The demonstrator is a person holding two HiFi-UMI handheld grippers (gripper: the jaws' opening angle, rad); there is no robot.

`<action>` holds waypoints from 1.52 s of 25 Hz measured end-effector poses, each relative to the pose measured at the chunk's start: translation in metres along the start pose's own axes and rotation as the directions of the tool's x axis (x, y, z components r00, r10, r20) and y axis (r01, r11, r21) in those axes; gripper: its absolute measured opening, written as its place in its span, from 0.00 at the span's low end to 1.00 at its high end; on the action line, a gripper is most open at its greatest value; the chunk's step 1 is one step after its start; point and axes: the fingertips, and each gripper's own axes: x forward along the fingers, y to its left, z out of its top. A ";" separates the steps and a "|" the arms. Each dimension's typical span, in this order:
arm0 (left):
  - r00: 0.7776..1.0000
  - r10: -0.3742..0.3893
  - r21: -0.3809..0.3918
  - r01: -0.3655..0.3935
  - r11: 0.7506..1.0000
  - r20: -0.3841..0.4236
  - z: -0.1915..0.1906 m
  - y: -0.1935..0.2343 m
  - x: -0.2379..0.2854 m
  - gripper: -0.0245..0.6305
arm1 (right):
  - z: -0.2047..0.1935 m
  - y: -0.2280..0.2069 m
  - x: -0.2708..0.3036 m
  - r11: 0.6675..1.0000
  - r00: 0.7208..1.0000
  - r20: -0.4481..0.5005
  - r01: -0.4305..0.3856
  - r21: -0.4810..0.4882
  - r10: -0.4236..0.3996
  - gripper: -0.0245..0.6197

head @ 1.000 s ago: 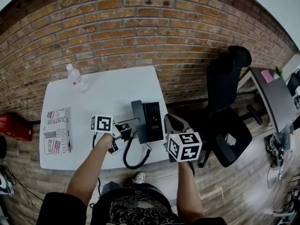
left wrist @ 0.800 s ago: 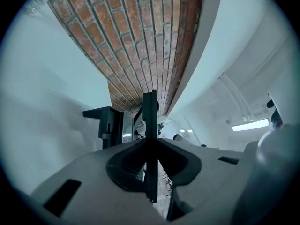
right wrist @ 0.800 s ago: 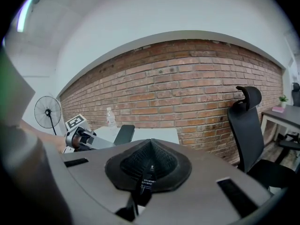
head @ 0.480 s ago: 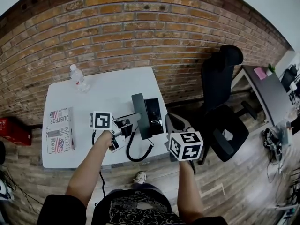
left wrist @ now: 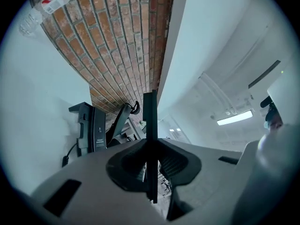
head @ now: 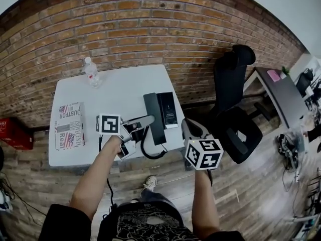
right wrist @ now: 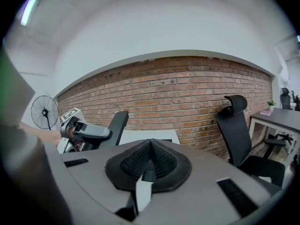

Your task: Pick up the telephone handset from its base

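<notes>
**Handset:** The black telephone handset (head: 157, 132) is off its base (head: 169, 109). It is gripped in the left tongs (head: 146, 120), just left of the base and partly overlapping it in the head view. In the left gripper view it shows as a thin dark bar (left wrist: 150, 125) clamped between the pads, and the cradle side of the base (left wrist: 92, 130) is empty.

**Cord:** A coiled cord (head: 150, 153) loops below the handset at the front edge of the surface (head: 120, 89).

**Right tongs:** The right tongs (head: 188, 127) are closed with nothing between them. They are near the right front corner of the surface, apart from the phone.

**Surroundings:**
- A water bottle (head: 92, 72) stands at the far left of the surface.
- A printed box (head: 70, 125) lies at the left edge.
- A black office chair (head: 233, 99) stands to the right.
- A brick wall (head: 150, 29) is behind.
</notes>
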 end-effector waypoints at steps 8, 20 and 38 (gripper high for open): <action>1.000 -0.018 0.038 0.017 0.999 0.019 -0.035 -0.045 -0.034 0.15 | 0.000 0.037 -0.054 1.000 1.000 0.022 0.008 -0.022 -0.008 0.04; 0.998 -0.059 0.016 0.059 0.998 0.011 -0.091 -0.099 -0.050 0.15 | -0.007 0.062 -0.123 0.999 0.999 0.052 0.016 -0.037 -0.014 0.04; 0.972 0.062 0.101 -0.086 0.991 0.225 -0.161 -0.157 -0.046 0.15 | -0.020 0.037 -0.208 0.991 0.986 0.114 -0.117 -0.072 0.124 0.04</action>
